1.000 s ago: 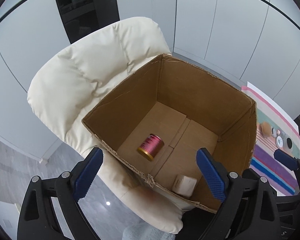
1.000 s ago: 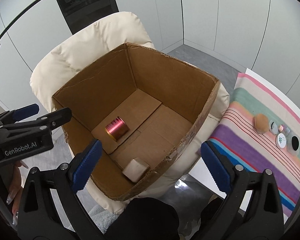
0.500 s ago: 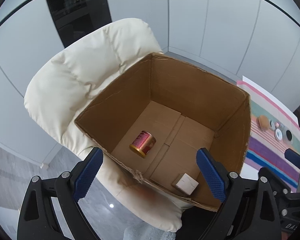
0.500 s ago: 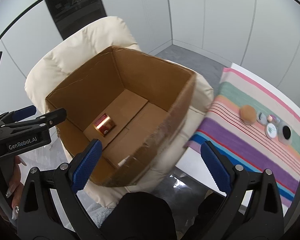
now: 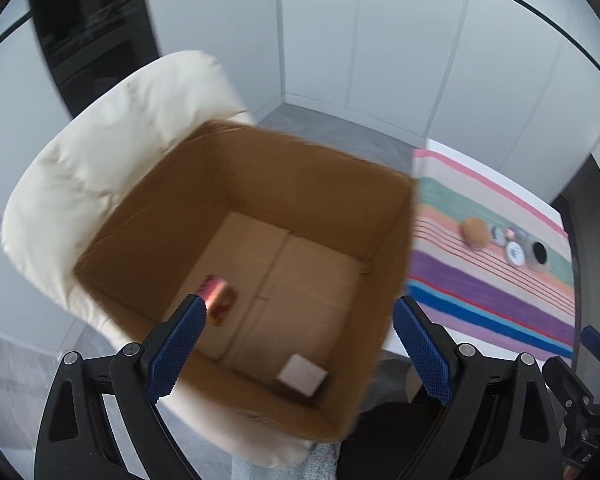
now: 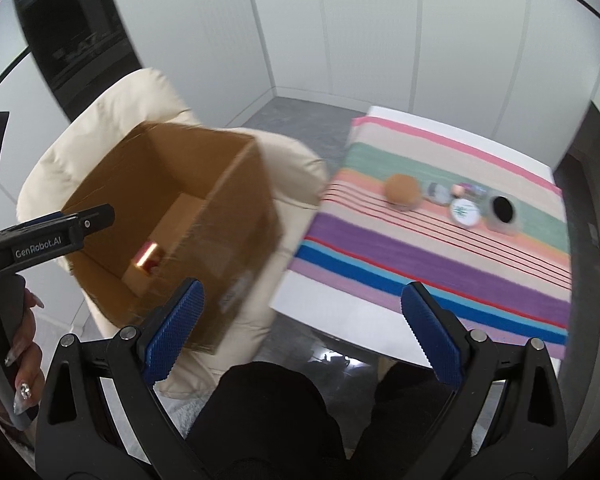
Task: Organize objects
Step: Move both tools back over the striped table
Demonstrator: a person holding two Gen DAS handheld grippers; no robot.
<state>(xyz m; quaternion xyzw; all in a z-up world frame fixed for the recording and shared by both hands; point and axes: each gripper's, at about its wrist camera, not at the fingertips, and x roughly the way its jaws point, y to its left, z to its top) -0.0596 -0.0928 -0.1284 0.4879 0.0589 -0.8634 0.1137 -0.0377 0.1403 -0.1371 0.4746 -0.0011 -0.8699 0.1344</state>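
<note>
Boxed already: red can (image 5: 217, 300), white cube (image 5: 302, 374). Left on striped tabletop (image 6: 440, 264): several small items. Both tongs wide, empty.

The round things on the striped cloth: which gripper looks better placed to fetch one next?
Probably the right gripper. Its jaws are open and empty, and its view faces the striped cloth and the brown ball, while the left gripper looks into the cardboard box.
</note>
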